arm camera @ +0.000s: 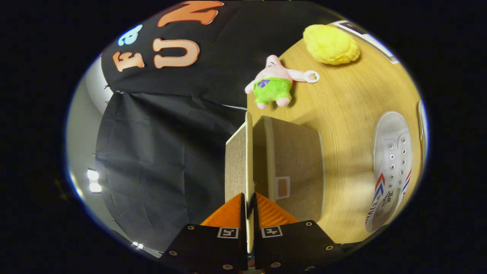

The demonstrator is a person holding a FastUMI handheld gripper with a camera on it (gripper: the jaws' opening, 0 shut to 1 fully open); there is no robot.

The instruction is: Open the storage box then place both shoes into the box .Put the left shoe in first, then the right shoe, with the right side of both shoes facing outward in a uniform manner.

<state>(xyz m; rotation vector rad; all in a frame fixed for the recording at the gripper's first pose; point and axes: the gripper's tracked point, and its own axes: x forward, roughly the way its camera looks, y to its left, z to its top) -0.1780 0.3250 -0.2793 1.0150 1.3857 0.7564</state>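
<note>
- My gripper [249,207] is narrow, both orange fingers [228,215] pressed on the thin edge of the storage box lid [248,160]; the lid runs straight ahead between them.
- The view is rolled, so the wooden table [350,114] stands off to one side. I judge the lid is being swung up on its hinge, which is why I hold it by the free rim.
- The fabric storage box [295,171] sits just beside the lid, its label window [282,187] facing me. I cannot see the inside from here.
- One white shoe [392,167] with red and blue stripes lies on the table well apart from the box, laces up. Which foot it fits I cannot tell.
- Beyond the box: a pink plush toy [273,83] in green shorts and a yellow fluffy object [331,45], both clear of the work.
- Judgement: opening step in hand, no shoe loaded yet. The lid must go fully back before release, or it may fall shut.
</note>
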